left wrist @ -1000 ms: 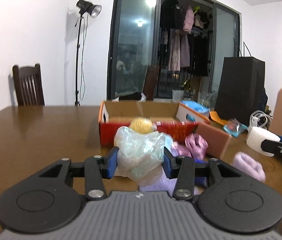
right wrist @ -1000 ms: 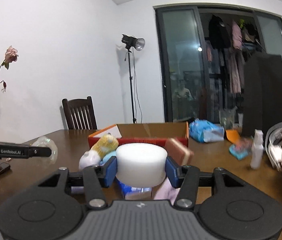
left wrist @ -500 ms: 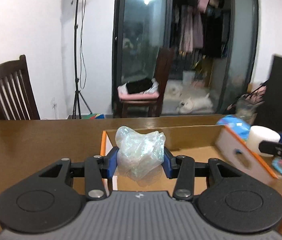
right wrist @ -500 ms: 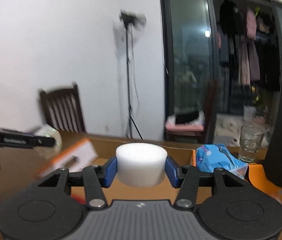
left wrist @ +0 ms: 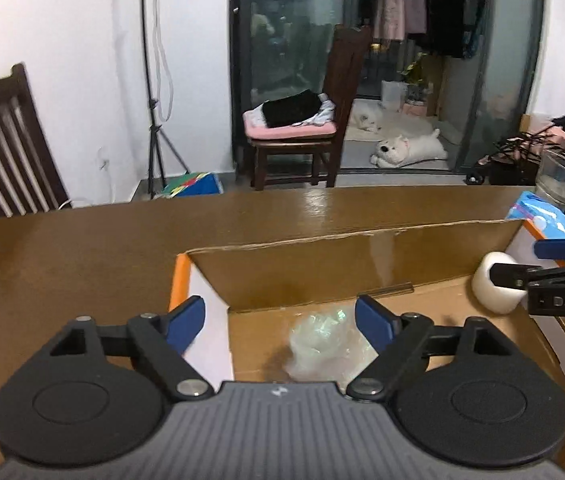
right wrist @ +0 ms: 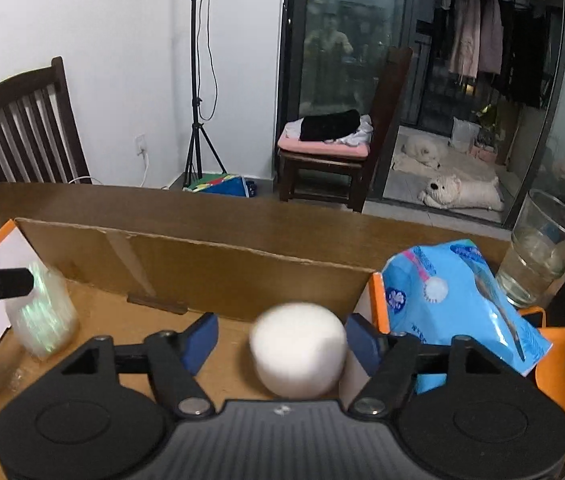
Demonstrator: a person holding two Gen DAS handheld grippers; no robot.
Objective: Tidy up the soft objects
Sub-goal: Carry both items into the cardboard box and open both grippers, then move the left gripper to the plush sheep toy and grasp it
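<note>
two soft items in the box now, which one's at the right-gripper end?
The white foam cylinder, opaque and round, between the open right gripper fingers near the cardboard box right wall. The crinkly clear plastic wad lies at the left end.

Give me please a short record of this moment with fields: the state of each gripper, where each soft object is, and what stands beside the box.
left gripper: open, above the box
right gripper: open, fingers apart from the foam on both sides
crinkly plastic wad: inside the cardboard box, at its left end
white foam cylinder: inside the box, at its right end, blurred
blue tissue pack: outside the box, against its right end
glass: on the table, right of the pack
</note>
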